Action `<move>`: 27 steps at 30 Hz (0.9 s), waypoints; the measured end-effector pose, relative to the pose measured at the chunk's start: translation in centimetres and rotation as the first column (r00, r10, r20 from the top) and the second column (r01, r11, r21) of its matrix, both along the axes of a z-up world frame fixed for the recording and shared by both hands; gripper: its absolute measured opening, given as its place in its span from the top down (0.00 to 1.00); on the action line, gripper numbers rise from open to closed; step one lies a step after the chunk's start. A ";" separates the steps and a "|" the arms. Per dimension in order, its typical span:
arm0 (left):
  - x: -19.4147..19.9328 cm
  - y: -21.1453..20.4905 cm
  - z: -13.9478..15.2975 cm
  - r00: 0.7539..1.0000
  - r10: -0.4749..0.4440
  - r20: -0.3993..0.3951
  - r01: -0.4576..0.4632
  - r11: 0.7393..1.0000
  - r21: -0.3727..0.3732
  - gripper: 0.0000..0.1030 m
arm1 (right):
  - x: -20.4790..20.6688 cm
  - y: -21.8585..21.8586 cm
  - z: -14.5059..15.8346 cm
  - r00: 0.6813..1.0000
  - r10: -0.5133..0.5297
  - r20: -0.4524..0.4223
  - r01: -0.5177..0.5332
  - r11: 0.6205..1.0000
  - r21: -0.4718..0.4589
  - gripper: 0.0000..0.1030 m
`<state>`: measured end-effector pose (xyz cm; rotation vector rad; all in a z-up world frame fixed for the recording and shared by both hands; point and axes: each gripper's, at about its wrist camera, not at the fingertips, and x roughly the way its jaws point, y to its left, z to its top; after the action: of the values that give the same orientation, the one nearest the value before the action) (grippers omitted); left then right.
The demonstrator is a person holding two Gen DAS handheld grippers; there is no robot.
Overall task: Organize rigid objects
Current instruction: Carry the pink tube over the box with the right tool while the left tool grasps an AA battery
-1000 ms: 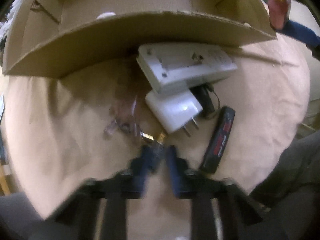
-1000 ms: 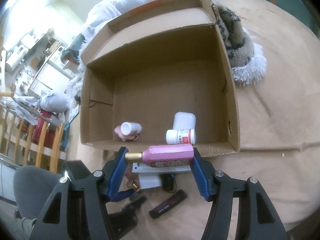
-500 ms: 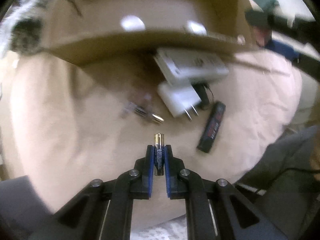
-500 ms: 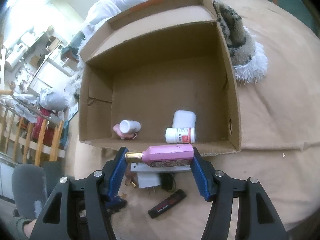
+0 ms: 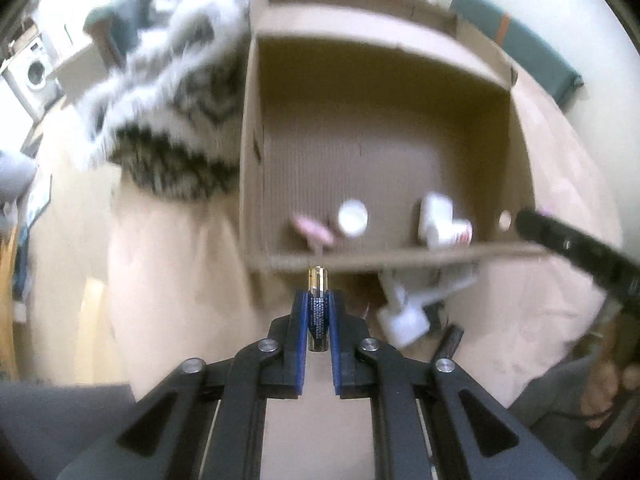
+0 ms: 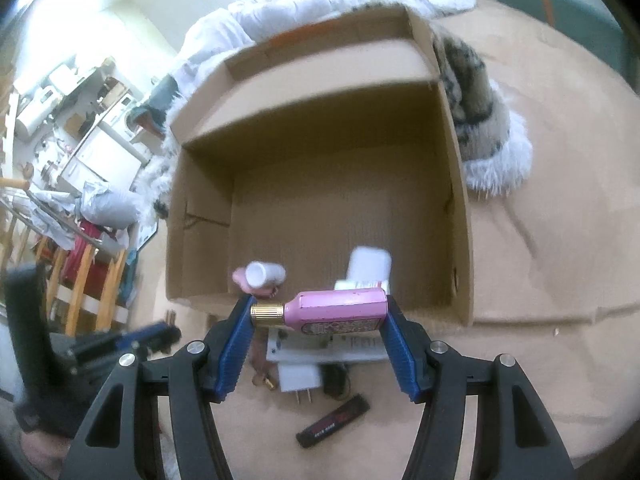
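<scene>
My left gripper is shut on a small battery with a gold tip, held in the air in front of the near wall of the open cardboard box. My right gripper is shut on a pink bottle with a gold cap, held crosswise just above the box's near wall. Inside the box lie a pink-and-white bottle, a white case and a white pill bottle. The left gripper also shows at the left of the right wrist view.
On the tan cloth in front of the box lie a white adapter block, a white plug, a black-and-red stick and small metal bits. A furry patterned blanket lies against one side of the box.
My left gripper closed on the battery on the cloth, lifted it and swung up toward the box. My right gripper moved slightly closer to the box, still holding the pink bottle.
</scene>
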<state>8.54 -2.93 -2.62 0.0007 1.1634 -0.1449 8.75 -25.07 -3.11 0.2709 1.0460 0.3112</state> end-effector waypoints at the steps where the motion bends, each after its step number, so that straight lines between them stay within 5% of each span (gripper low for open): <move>1: 0.7 -0.4 0.4 1.000 -0.003 0.014 0.003 1.000 0.007 0.91 | 0.2 0.0 0.3 1.000 0.000 0.014 0.000 1.000 -0.001 0.37; 9: 5.3 -1.7 2.3 0.993 -0.017 0.114 0.011 0.999 0.050 0.91 | 3.5 0.6 0.2 0.999 0.010 0.034 -0.009 0.999 -0.035 0.37; 27: 7.3 -2.2 -4.5 0.998 0.003 0.058 -0.004 1.000 0.019 0.91 | 6.9 3.4 -6.1 0.989 0.052 -0.139 -0.073 0.986 -0.152 0.37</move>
<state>15.85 -5.14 -7.10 0.0199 1.1064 -0.1297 15.65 -21.71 -9.19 0.1190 1.2079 0.2679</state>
